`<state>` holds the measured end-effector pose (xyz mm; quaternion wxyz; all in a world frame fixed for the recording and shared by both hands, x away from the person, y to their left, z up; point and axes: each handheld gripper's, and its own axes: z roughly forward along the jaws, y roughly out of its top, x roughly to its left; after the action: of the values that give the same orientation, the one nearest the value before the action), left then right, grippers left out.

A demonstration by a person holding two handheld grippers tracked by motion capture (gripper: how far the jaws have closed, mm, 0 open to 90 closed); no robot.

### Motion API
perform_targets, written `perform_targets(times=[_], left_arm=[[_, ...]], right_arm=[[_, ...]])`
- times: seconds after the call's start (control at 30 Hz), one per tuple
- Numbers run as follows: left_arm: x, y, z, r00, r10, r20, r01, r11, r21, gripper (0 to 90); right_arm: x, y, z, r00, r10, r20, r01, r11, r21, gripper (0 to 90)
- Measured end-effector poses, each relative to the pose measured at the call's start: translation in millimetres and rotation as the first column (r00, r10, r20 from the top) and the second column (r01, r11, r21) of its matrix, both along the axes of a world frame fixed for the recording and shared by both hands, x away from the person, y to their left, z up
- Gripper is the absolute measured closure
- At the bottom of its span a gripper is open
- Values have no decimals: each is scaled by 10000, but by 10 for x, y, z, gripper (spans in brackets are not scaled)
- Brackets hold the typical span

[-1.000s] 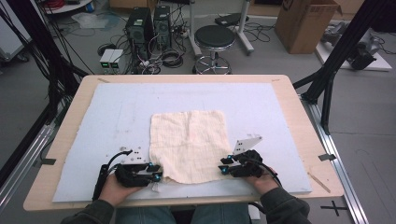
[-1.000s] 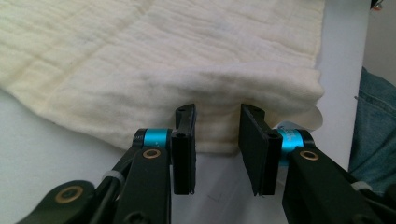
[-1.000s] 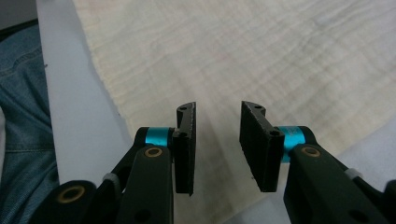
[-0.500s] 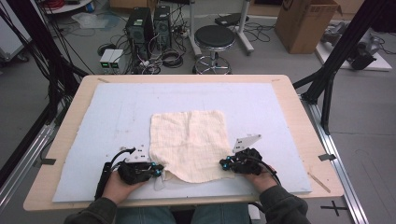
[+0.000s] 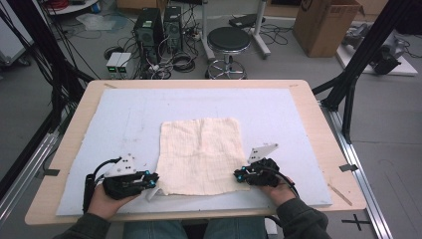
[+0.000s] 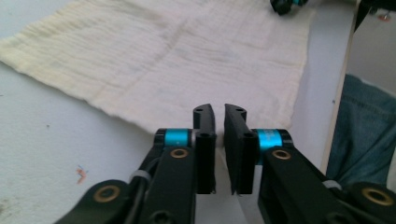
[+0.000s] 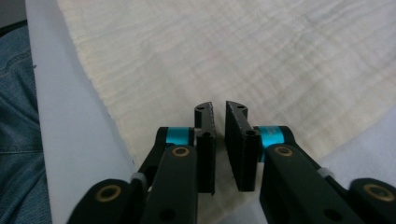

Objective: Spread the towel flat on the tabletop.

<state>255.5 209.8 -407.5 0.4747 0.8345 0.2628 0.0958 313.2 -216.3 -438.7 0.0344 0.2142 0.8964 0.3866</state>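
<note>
A cream cloth (image 5: 199, 154) lies flat on the pale blue mat (image 5: 124, 114). My left gripper (image 5: 155, 180) hovers just off the cloth's near left corner, where a small pale flap sticks out. In the left gripper view the left gripper (image 6: 219, 109) shows a narrow slit between its jaws, above the cloth's (image 6: 163, 60) near edge. They have just been opening and nothing is pinched. My right gripper (image 5: 238, 175) rests at the near right corner. My right gripper (image 7: 219, 108) has also just been opening, over the cloth (image 7: 257, 60), pads not pressing it.
The mat covers most of the wooden table (image 5: 318, 124), whose front edge is close behind both hands. The person's jeans (image 6: 364, 126) show past that edge. On the floor beyond the table stand a stool (image 5: 228, 42), computer towers (image 5: 159, 25) and a cardboard box (image 5: 326, 25).
My left gripper has lifted and drawn back to the left, off the cloth's corner. The right gripper has stayed put.
</note>
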Motion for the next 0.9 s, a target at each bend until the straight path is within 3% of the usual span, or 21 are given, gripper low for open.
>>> perform_targets(times=[0.07,0.17,0.2,0.4,0.5,0.57,0.6,0.7,0.8,0.9], left_arm=[[10,-20,0,9999,-84,-110,84,9999,-75,682],[12,-70,-22,9995,-241,-184,242,9997,53,642],[13,-118,-55,9984,-495,-270,499,9987,121,641],[24,-254,-207,9895,-1137,-887,1194,9909,618,621],[39,-299,-271,9851,-1242,-1194,1363,9857,993,599],[41,-309,-287,9842,-1272,-1233,1416,9832,1156,642],[25,-333,-317,9863,-1229,-1098,1371,9817,1326,667],[34,-317,-320,9894,-1080,-966,1208,9829,1388,767],[35,-290,-314,9900,-1046,-944,1173,9830,1410,857],[15,-260,-302,9907,-1059,-850,1176,9821,1472,873]], right_arm=[[-22,-2,24,9998,119,169,-122,9998,163,758],[-70,-11,63,9991,391,150,-397,9983,419,693],[-81,-16,59,9981,607,60,-609,9969,491,673],[-144,-15,28,9950,993,-85,-991,9949,181,621],[-149,16,-6,9951,993,-30,-993,9950,-106,657],[-153,21,-3,9954,958,33,-957,9953,-155,688],[-148,31,1,9959,903,88,-901,9957,-231,767],[-134,40,0,9950,997,-22,-997,9948,-227,864],[-147,49,8,9939,1100,-41,-1101,9936,-246,882],[-183,60,17,9905,1346,-278,-1349,9908,-116,884]])
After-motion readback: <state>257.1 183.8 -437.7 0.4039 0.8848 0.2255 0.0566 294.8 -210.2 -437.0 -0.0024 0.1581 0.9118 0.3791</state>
